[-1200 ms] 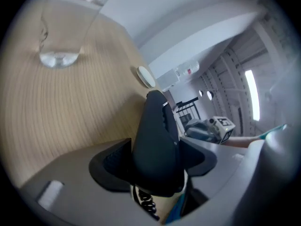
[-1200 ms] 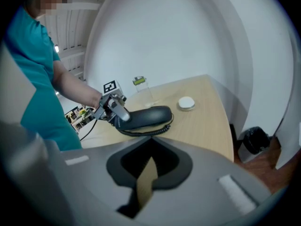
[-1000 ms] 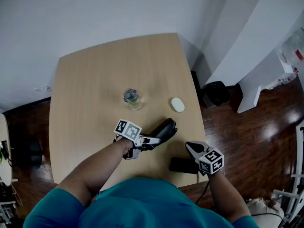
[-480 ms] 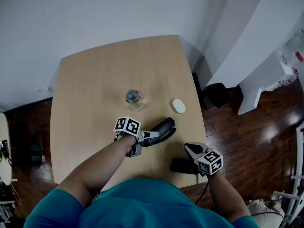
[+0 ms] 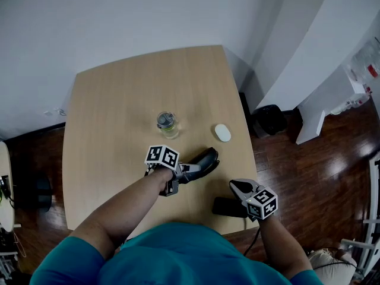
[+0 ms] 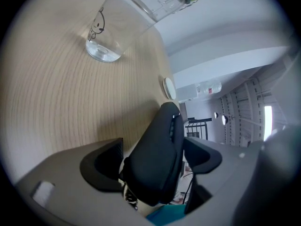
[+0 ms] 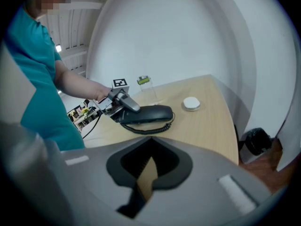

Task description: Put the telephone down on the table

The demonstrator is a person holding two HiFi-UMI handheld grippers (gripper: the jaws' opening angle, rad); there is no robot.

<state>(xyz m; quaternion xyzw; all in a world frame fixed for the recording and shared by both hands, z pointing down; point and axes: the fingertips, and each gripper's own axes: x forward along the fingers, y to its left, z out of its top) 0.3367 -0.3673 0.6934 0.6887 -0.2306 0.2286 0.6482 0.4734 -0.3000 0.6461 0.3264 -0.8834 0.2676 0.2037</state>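
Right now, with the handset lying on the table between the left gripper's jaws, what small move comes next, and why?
Probably draw the left gripper straight back off the handset. Its jaws have just been opening and stand apart, a gap showing beside one pad, while the handset lies on the table. Backing out along its length should avoid nudging it.

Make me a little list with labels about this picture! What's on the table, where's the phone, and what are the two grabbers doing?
Table: light wood
Telephone handset: black, lying on the table, curly cord attached
Left gripper: fingers open and just been opening; handset between them, not squeezed
Right gripper: fingers together, holding nothing, by the table's near edge
Also there: clear jar with green lid; small white round thing
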